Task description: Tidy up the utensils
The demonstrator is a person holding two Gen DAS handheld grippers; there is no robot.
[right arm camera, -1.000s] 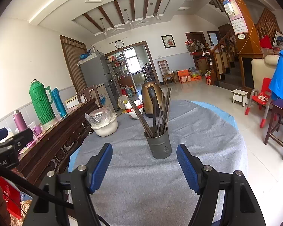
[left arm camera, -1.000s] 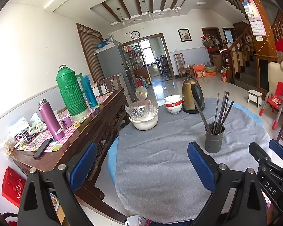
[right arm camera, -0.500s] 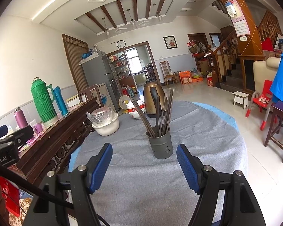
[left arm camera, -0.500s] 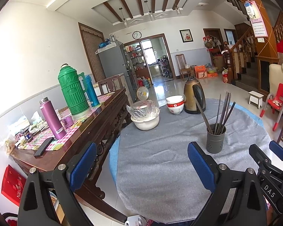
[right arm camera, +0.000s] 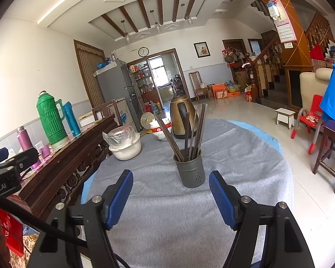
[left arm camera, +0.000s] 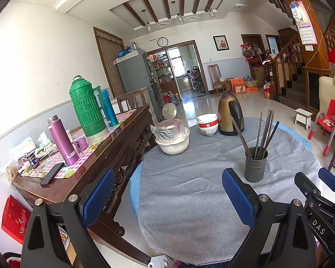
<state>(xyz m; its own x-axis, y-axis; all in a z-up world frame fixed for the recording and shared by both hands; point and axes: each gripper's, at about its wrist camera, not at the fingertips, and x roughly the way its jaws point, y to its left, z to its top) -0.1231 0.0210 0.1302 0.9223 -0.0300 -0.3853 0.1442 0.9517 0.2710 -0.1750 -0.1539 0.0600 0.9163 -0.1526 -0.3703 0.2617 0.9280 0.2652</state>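
A dark grey perforated utensil holder (right arm camera: 191, 171) stands on the round table's grey cloth (right arm camera: 234, 151), with several dark chopsticks (right arm camera: 197, 131) and a dark spoon leaning in it. My right gripper (right arm camera: 170, 197) hovers just short of the holder, open, nothing between its blue pads. In the left wrist view the same holder (left arm camera: 255, 167) sits ahead to the right. My left gripper (left arm camera: 167, 199) is open and empty over the table's near left edge, and part of the right gripper (left arm camera: 319, 192) shows at the right.
At the table's far side stand a brass kettle (left arm camera: 231, 114), stacked red-and-white bowls (left arm camera: 207, 124) and a white basin with a bagged pot (left arm camera: 173, 138). A wooden sideboard (left arm camera: 114, 156) on the left carries green, teal and purple flasks. Chairs stand at the right.
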